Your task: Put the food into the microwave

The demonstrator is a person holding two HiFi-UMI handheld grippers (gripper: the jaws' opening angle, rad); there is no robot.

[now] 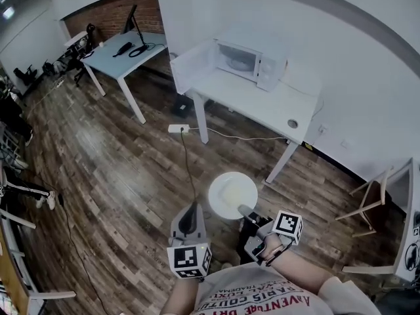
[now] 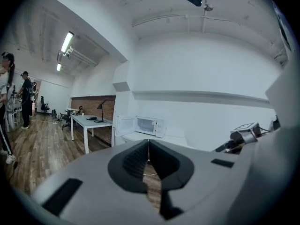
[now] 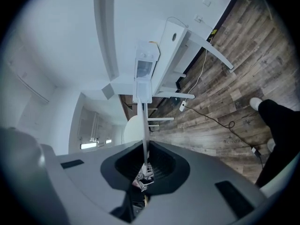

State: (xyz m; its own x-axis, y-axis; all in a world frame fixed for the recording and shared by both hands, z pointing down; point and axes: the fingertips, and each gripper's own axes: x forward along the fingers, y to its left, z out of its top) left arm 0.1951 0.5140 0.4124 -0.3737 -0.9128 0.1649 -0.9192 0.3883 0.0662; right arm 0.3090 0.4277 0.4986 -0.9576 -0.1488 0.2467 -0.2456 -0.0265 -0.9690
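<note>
Food plate (image 1: 233, 192), rim tight in right tool (image 1: 245, 210); left tool (image 1: 190, 210), jaws together.

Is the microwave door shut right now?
No, the microwave has its door swung wide open to one side in the head view, leaving the cavity exposed.

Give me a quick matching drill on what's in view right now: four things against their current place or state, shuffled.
Things:
1. microwave door
2. plate
3. left tongs
4. power strip

Places or states:
A. lying on the wood floor
B. shut, nothing between them
C. swung open
D. gripped at its rim by the right tongs

Pairs: 1-C, 2-D, 3-B, 4-A.
</note>
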